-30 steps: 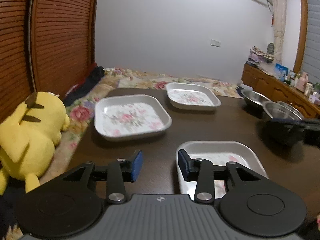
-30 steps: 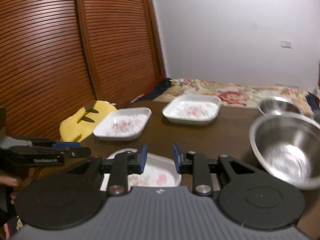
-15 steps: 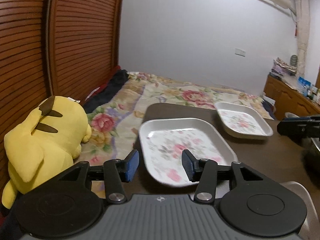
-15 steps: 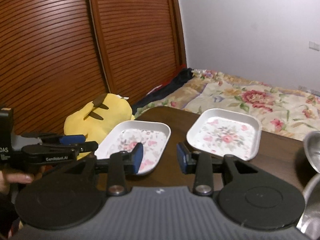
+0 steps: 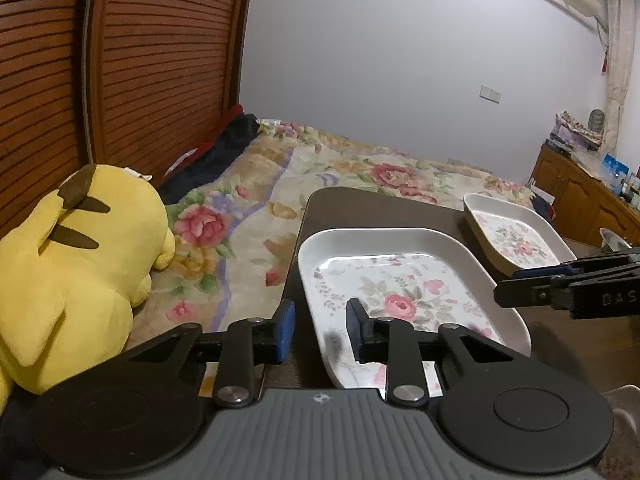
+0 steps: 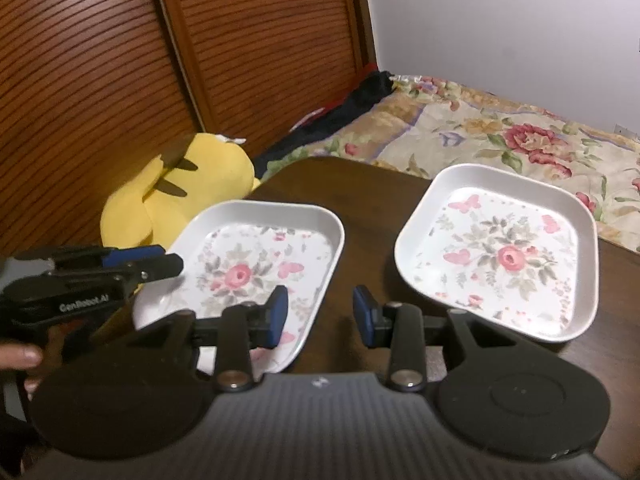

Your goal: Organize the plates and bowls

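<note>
Two white square plates with a rose print rest on the dark table (image 5: 384,204). The nearer plate (image 5: 404,292) (image 6: 256,264) is by the table's left edge and the other plate (image 5: 516,236) (image 6: 500,252) is beyond it to the right. My left gripper (image 5: 320,332) (image 6: 168,262) is open, and the nearer plate's left rim lies between its blue pads. My right gripper (image 6: 320,314) (image 5: 520,286) is open too, astride that plate's right rim. Nothing is gripped.
A yellow plush toy (image 5: 80,272) (image 6: 192,184) lies left of the table on a floral bedspread (image 5: 360,172). Slatted wooden doors (image 6: 120,80) stand behind it. A steel bowl's edge (image 5: 614,238) and a cabinet (image 5: 580,196) show at the right. A hand (image 6: 20,356) holds the left gripper.
Both grippers have swung left and forward from the near plate and steel bowls to the plate by the table's left edge. They now flank it and stayed open.
</note>
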The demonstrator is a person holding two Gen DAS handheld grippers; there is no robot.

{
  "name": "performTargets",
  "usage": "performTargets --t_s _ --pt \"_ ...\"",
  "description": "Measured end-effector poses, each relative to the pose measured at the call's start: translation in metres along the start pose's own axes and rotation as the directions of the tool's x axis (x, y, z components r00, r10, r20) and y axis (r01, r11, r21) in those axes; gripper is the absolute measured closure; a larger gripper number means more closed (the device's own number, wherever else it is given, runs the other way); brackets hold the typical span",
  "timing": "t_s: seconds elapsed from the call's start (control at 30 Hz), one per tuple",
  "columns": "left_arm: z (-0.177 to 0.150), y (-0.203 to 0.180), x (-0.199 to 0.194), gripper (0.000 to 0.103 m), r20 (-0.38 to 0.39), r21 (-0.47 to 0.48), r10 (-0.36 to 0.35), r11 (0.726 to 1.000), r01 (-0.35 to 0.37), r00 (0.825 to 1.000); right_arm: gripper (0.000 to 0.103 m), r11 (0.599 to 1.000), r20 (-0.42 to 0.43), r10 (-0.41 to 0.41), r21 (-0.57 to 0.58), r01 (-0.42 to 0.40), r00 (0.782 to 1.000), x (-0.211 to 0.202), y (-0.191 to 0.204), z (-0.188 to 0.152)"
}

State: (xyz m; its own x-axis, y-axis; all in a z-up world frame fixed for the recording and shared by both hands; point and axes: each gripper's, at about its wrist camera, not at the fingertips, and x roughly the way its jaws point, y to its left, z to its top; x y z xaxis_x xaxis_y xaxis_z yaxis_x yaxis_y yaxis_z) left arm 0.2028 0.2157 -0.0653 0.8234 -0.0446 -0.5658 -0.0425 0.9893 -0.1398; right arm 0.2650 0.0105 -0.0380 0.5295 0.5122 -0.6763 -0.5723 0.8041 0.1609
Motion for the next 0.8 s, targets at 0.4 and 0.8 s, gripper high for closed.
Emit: performTargets --t_s 0.4,0.8 --pt "-0.002 0.004 -0.002 0.086 -0.015 -0.027 -0.023 0.999 0.022 1.000 0.081 1.000 -0.047 0.018 -0.004 -0.018 0.999 0.013 0.000 -0.002" --pt "-0.006 0.004 -0.003 0.093 -0.027 -0.034 -0.031 0.999 0.030 0.999 0.091 0.999 -0.059 0.036 -0.016 -0.037 0.998 0.015 0.001 -0.002"
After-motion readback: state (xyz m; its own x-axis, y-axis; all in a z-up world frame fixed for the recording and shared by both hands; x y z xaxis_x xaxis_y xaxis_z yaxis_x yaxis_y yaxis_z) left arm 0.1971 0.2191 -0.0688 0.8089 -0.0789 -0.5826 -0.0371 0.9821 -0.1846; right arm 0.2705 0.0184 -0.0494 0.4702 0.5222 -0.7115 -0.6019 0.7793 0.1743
